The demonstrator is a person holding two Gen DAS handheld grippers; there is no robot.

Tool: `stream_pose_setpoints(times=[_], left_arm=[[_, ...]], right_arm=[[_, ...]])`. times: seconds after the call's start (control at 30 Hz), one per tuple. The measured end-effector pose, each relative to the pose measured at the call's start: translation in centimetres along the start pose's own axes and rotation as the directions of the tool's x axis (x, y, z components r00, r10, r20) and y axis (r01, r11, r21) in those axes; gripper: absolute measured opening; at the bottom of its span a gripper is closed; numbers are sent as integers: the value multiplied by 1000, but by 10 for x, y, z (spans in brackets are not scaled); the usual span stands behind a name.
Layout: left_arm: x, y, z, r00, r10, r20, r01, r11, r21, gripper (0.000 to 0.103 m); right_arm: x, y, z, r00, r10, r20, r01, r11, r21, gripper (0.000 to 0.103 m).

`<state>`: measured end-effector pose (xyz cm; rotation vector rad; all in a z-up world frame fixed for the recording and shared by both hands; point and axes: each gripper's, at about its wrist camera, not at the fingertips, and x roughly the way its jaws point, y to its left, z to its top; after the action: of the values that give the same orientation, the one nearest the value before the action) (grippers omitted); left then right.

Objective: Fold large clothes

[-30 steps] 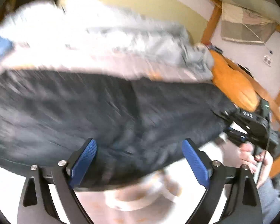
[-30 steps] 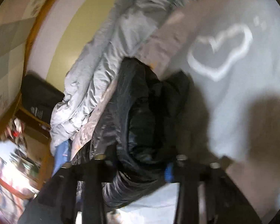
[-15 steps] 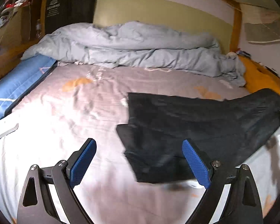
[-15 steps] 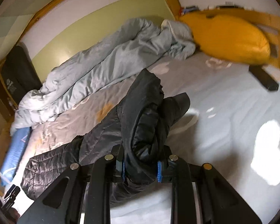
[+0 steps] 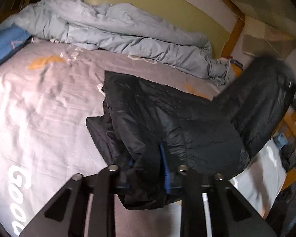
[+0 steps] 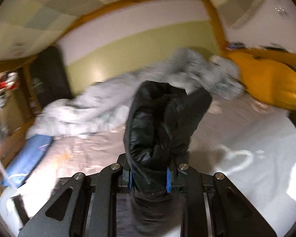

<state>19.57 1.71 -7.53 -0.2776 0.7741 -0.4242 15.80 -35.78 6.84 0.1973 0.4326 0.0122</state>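
**A:** ok, left wrist view first. What's the left hand-held gripper [image 5: 147,174] doing?

**B:** Pinched tight on a bunched fold of the black puffer jacket [image 5: 167,114]. The blue pads [image 5: 164,169] are almost buried in fabric. The jacket runs from the jaws out across the grey bed sheet [image 5: 39,98], and its far end lifts up to the right edge of the frame. Crumpled grey duvet [image 5: 118,31] sits behind it, along the wall.

**B:** Right wrist view: the right hand-held gripper [image 6: 150,179] is clamped on another thick wad of the jacket [image 6: 161,122], which stands up straight from between the fingers. It's blurry, so I think that's a sleeve or hem, can't really tell. An orange pillow [image 6: 266,83] is at the far right.
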Motion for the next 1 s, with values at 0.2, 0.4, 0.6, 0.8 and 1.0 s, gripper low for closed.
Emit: stream_pose_setpoints(times=[0.2,0.4,0.6,0.8,1.0], left_arm=[[-2,-18,-1,995,96,8,-96,992,82,20],[-2,-14,-1,997,82,4,-82,994,75,20],[-2,-9,0,998,63,-5,-63,996,62,20],[-2,-5,1,998,62,-1,-62,996,61,25],[-2,-6,1,997,72,1,-72,995,62,25]], right_arm=[[2,98,-38,982,181,-54,-187,972,-142,22],[21,145,-90,947,269,-176,-301,934,-193,22],[45,156,-123,912,300,-280,-352,922,-161,26],[48,148,-131,873,362,-327,-411,907,-93,53],[16,135,-115,906,328,-268,-376,914,-153,73]])
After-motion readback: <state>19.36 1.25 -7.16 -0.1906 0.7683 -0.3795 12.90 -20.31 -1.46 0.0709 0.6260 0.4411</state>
